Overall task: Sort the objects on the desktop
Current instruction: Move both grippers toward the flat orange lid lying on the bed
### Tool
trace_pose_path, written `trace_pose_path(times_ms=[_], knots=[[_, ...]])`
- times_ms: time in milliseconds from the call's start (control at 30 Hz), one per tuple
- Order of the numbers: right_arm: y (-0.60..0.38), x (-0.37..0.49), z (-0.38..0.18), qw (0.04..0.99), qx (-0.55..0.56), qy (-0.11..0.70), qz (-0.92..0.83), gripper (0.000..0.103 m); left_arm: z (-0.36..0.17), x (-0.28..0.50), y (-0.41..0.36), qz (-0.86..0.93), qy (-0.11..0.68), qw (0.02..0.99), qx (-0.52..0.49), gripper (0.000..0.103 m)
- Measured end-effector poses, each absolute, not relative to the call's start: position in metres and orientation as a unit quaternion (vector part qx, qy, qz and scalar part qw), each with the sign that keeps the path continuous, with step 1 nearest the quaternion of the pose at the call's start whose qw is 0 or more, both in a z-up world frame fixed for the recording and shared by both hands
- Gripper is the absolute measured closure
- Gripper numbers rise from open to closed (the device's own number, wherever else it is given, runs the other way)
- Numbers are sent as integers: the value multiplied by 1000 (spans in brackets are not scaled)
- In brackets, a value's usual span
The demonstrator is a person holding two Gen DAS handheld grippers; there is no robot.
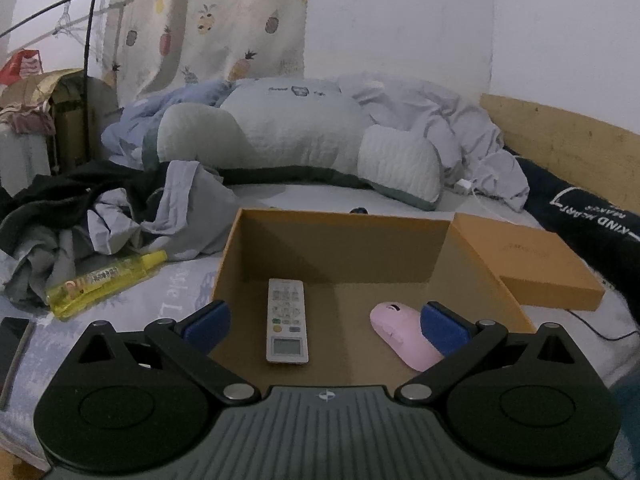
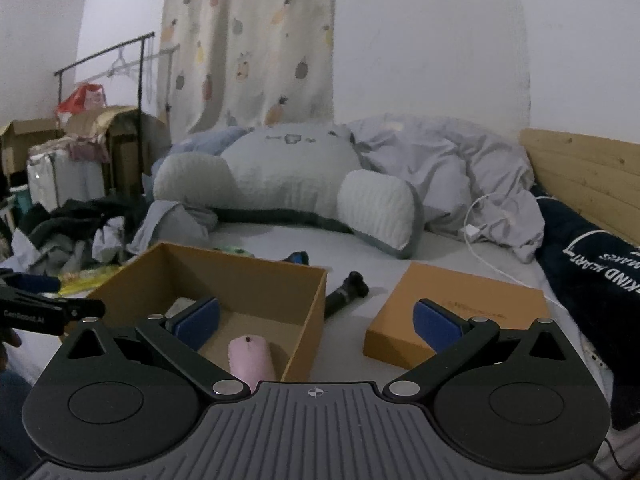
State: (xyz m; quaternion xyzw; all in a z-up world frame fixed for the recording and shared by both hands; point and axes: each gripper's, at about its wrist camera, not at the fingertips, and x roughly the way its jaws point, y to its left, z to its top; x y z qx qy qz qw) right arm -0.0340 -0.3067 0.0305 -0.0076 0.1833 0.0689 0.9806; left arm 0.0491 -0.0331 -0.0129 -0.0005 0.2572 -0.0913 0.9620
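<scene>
While both grippers hang over the bed, the open cardboard box (image 1: 340, 248) sits square in front of the left gripper (image 1: 326, 322), whose jaws are spread wide with nothing between the blue pads (image 1: 208, 322). Inside the box, a white remote control (image 1: 287, 322) lies flat on the floor, lengthwise, display end nearest the camera. To its right a pink computer mouse (image 1: 400, 334) rests on the box floor too, well apart from the remote and partly behind the right-hand pad in the left wrist view; whether pad and mouse touch, I cannot tell.

Over to the right wrist view: the right gripper (image 2: 316, 326) is also gaping wide and empty, one pad over the box interior, the other in front of the flat orange lid (image 2: 460, 292), which lies on the sheet just beside the box. The mouse shows here as well, near the front wall of the box, and a sliver of the remote peeks out behind the left pad. Between box and lid lies a small black cylindrical item (image 2: 346, 292), too dim to name. Part of the left gripper pokes in at the left edge.

Out on the bedsheet, left of the box, a yellow bottle (image 1: 106, 284) lies on its side by a heap of crumpled clothes (image 1: 120, 216). Behind everything, a big pale cushion (image 1: 296, 140) sits against a rumpled grey duvet (image 1: 440, 124)
</scene>
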Motion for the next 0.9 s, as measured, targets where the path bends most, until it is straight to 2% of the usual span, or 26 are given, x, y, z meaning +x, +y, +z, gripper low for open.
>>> trace_pose_path(times_ms=[500, 900], knots=[[-333, -5, 15, 972, 39, 225, 57, 0, -16, 60, -60, -111, 274, 955, 1, 0], [-415, 6, 15, 960, 140, 238, -37, 0, 3, 95, -103, -144, 285, 947, -22, 0]])
